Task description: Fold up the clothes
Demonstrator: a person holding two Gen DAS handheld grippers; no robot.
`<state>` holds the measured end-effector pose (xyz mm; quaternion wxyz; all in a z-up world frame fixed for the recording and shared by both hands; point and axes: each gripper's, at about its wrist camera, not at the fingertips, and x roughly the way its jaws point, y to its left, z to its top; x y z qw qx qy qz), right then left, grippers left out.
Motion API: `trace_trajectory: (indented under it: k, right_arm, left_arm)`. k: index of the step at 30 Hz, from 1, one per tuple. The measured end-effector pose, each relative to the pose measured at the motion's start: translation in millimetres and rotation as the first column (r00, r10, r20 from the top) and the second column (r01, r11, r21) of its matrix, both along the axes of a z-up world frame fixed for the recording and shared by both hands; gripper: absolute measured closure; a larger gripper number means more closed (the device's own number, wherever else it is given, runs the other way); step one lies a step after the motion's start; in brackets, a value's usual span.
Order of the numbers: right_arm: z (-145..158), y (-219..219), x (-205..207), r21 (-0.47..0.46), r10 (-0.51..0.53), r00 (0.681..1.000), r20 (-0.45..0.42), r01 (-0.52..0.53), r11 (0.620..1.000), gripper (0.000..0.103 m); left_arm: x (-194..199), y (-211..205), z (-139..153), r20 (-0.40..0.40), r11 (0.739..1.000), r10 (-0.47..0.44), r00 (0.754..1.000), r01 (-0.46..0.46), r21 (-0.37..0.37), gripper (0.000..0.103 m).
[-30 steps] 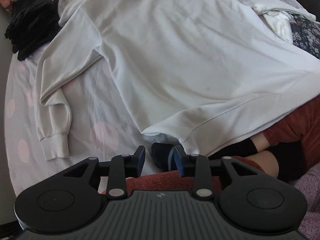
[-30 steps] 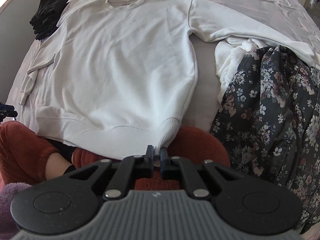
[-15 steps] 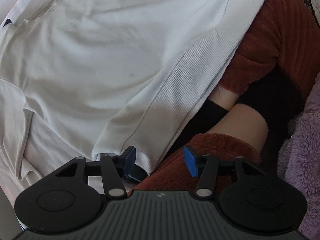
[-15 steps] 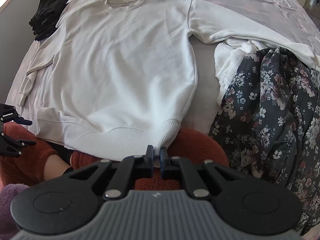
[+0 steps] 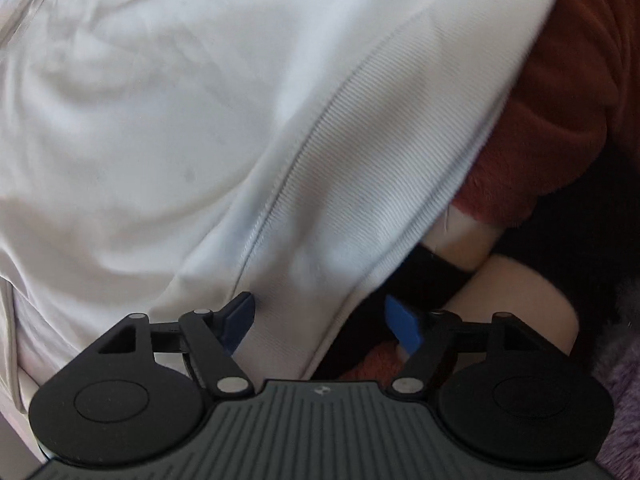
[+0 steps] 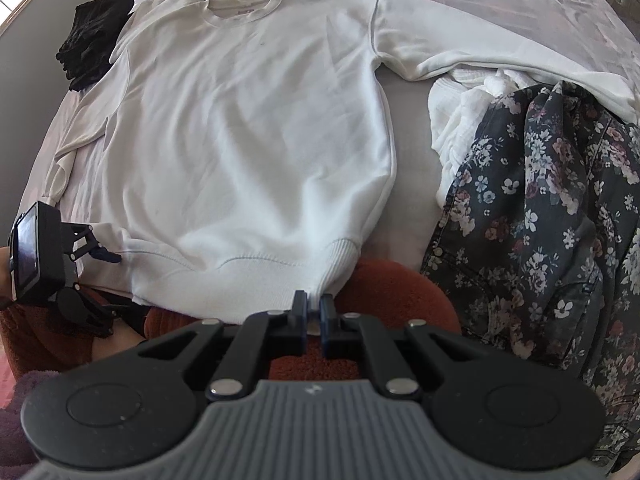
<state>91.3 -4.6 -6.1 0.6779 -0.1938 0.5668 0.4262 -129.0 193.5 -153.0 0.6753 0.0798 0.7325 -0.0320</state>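
Observation:
A white sweatshirt (image 6: pixel 248 140) lies spread front-up on the bed, its neck at the far side. Its ribbed hem (image 6: pixel 248 276) hangs over the near edge onto a person's knees. My right gripper (image 6: pixel 314 304) is shut on the hem's right corner. My left gripper (image 5: pixel 320 316) points down over the hem's left end and its jaws are opening. The ribbed band (image 5: pixel 360 184) and its edge lie between the blue pads (image 5: pixel 240 316), which do not press on it. In the right wrist view the left gripper (image 6: pixel 114 282) shows at the far left.
A dark floral garment (image 6: pixel 540 220) and a crumpled white cloth (image 6: pixel 472 108) are piled on the right of the bed. A black garment (image 6: pixel 88 40) lies at the far left. The person's rust fleece knees (image 5: pixel 560 120) sit under the hem, beside purple fuzzy fabric (image 5: pixel 616 360).
My left gripper has come down close onto the hem's left end, rolled, and spread its jaws wide. It now shows in the right wrist view. The right gripper has stayed put.

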Motion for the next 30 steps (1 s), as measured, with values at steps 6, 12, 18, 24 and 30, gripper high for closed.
trace_trajectory:
  k: [6, 12, 18, 24, 30]
  right_arm:
    - [-2.7, 0.2, 0.8, 0.006, -0.001, 1.000, -0.013, 0.001, 1.000, 0.096]
    - [-2.1, 0.0, 0.6, 0.011, -0.001, 1.000, -0.011, 0.002, 1.000, 0.096]
    - [-1.6, -1.5, 0.0, 0.016, -0.007, 1.000, -0.011, 0.007, 1.000, 0.096]
    - [0.1, -0.1, -0.2, 0.020, -0.008, 1.000, -0.009, 0.008, 1.000, 0.096]
    - [-0.6, -0.3, -0.3, 0.017, -0.007, 1.000, -0.009, 0.008, 1.000, 0.096]
  left_arm:
    - [-0.4, 12.7, -3.8, 0.021, 0.994, 0.107, 0.994, -0.106, -0.028, 0.050]
    - [-9.3, 9.1, -2.7, 0.024, 0.993, 0.114, 0.993, -0.114, -0.012, 0.099]
    - [-24.3, 19.3, 25.2, 0.063, 0.996, 0.083, 0.995, -0.084, 0.012, 0.103]
    - [-36.9, 30.5, 44.6, 0.003, 0.999, 0.014, 1.000, -0.014, 0.052, 0.056]
    - [-28.4, 59.8, 45.9, -0.059, 0.988, 0.150, 0.987, -0.147, 0.051, 0.048]
